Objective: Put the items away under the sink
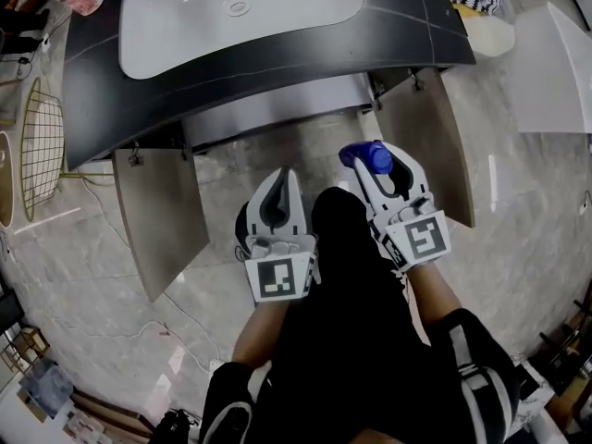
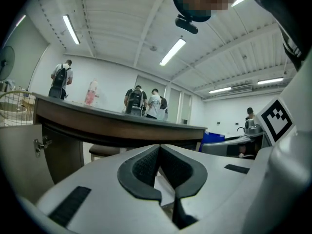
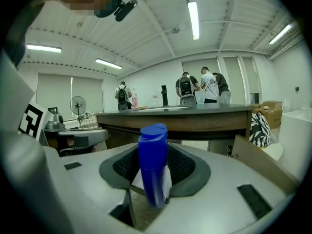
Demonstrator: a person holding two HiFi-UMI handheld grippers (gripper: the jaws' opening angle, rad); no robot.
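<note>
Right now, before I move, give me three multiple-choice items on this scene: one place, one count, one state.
1. Where is the blue bottle? A on the counter; B between the right gripper's jaws; C on the floor.
2. How many cabinet doors under the sink stand open? A none; B one; C two.
3. How do the left gripper's jaws stand? A together, empty; B wide apart; C on a pink bottle.
1 B: its jaws clamp it. 2 C: one door stands out on each side. 3 A: the jaws meet, nothing between.
</note>
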